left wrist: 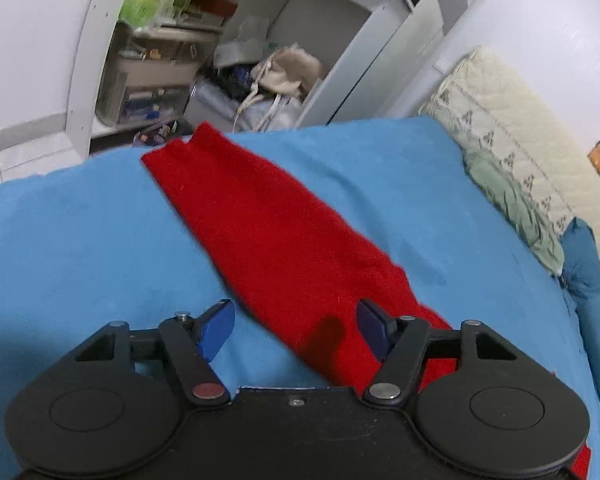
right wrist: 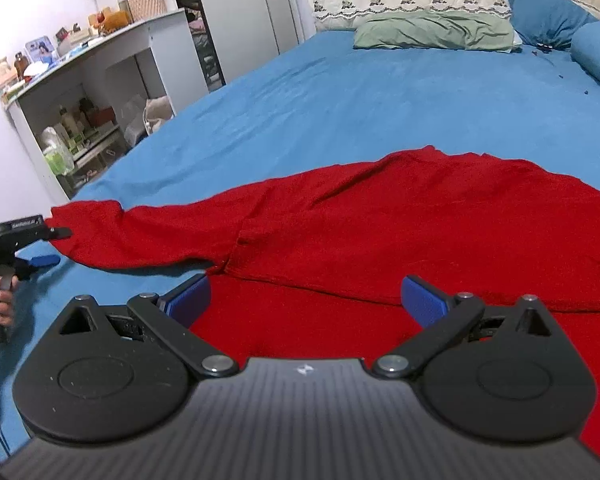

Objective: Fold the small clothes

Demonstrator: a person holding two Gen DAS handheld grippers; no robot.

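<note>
Red garment (right wrist: 380, 232) lying spread on blue bed (right wrist: 320, 100), sleeve (left wrist: 268, 232) stretching out left. Left gripper (left wrist: 296, 330) hovering over sleeve, fingers released. Right gripper (right wrist: 306, 300) hovering over body, fingers released. Step: likely starting sleeve fold; next needing grasp near cuff.

A bed in a blue sheet (right wrist: 340, 92) is carrying everything here. A red garment (right wrist: 420, 216) is lying spread across its near part, one sleeve (left wrist: 260, 216) stretching out toward the edge. A green pillow (right wrist: 432, 34) is resting at the head, with blue pillows (right wrist: 548, 8) just beside it.
</note>
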